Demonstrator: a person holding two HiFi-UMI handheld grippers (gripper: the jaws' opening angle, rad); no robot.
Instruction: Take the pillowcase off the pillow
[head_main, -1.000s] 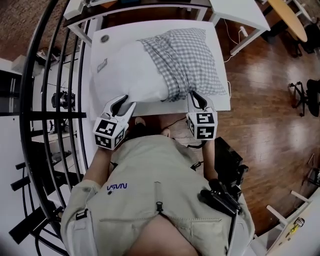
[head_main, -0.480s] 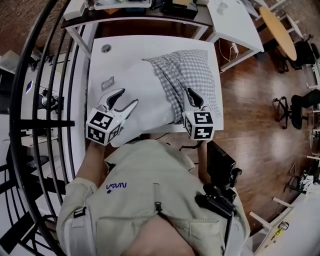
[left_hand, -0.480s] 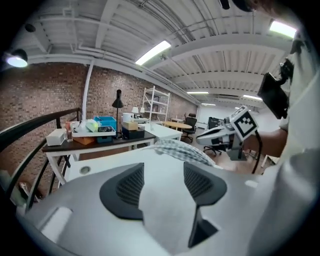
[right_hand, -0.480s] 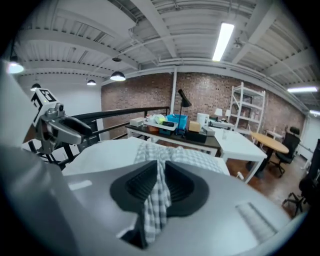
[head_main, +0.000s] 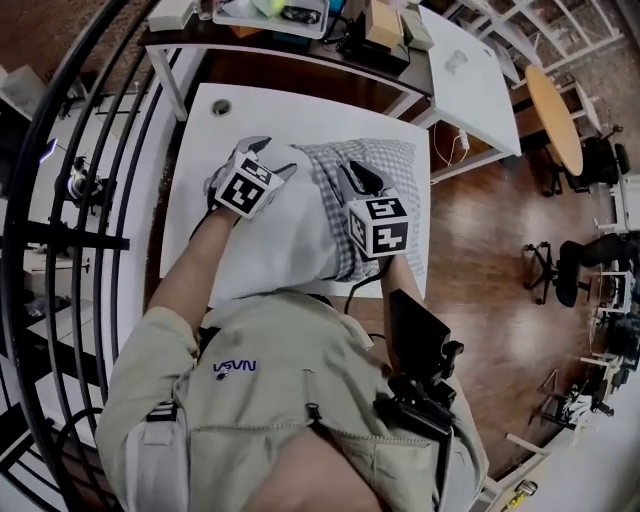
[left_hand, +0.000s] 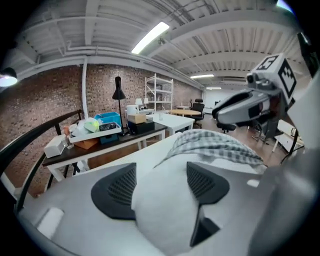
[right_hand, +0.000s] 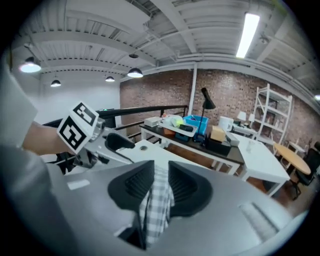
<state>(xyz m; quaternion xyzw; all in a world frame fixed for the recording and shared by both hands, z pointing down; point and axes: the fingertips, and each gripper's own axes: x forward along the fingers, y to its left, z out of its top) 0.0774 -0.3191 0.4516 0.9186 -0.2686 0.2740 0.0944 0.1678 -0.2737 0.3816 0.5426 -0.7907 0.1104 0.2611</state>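
Note:
A white pillow lies on the white table, its near end at the table's front edge. The grey-checked pillowcase covers only its far right part. My left gripper is over the pillow's far end with its jaws opening wide. In the left gripper view the bare pillow bulges up between the pads. My right gripper is at the pillowcase's bunched edge, and its jaws are opening slightly. A fold of checked cloth still sits pinched between its pads.
A dark desk with boxes and a tray stands behind the table, and a second white table is at the far right. A black railing runs along the left. Wooden floor lies to the right.
Both grippers have moved from the table's near edge out toward the far part of the pillow. The left jaws have opened wide; the right still has the checked cloth.

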